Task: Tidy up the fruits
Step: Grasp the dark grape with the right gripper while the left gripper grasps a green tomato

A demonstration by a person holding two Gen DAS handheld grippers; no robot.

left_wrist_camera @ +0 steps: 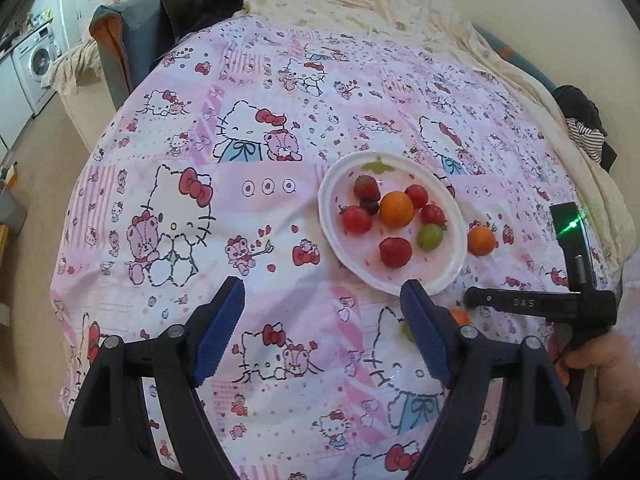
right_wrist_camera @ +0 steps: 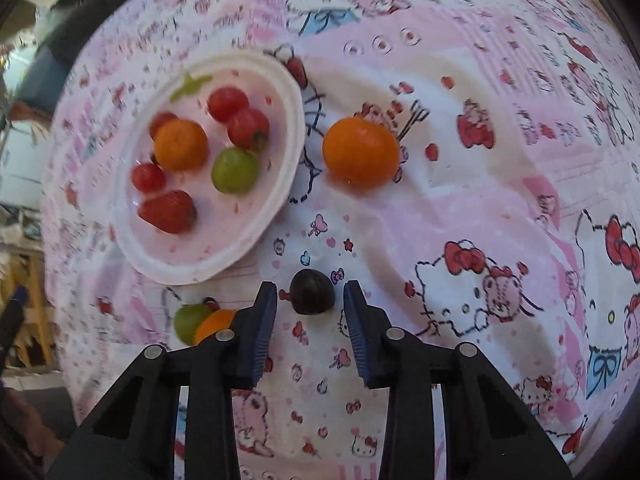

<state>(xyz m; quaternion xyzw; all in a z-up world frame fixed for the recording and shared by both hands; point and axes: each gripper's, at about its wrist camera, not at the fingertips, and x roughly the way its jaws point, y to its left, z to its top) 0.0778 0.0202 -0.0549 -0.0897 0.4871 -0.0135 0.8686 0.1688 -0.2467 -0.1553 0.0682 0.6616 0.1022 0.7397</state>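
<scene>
A white plate point(left_wrist_camera: 454, 276) point(right_wrist_camera: 192, 268) on the pink cartoon-cat cloth holds strawberries, cherry tomatoes, an orange fruit point(left_wrist_camera: 396, 209) point(right_wrist_camera: 181, 145), a green grape point(right_wrist_camera: 235, 170) and a dark grape. A loose orange fruit point(right_wrist_camera: 361, 152) point(left_wrist_camera: 481, 241) lies right of the plate. A dark grape point(right_wrist_camera: 312, 291) lies on the cloth between the tips of my open right gripper point(right_wrist_camera: 310, 295), untouched. A green grape point(right_wrist_camera: 189, 321) and a small orange fruit point(right_wrist_camera: 214, 324) lie left of that gripper. My left gripper point(left_wrist_camera: 322, 294) is open and empty, near the plate's front edge.
The cloth point(left_wrist_camera: 280, 160) covers a bed or table. A cream sheet point(left_wrist_camera: 360, 4) is bunched at the far side, dark clothes point(left_wrist_camera: 586, 128) at the right. A washing machine point(left_wrist_camera: 36, 64) stands far left. The right gripper's body point(left_wrist_camera: 528, 304) shows beside the plate.
</scene>
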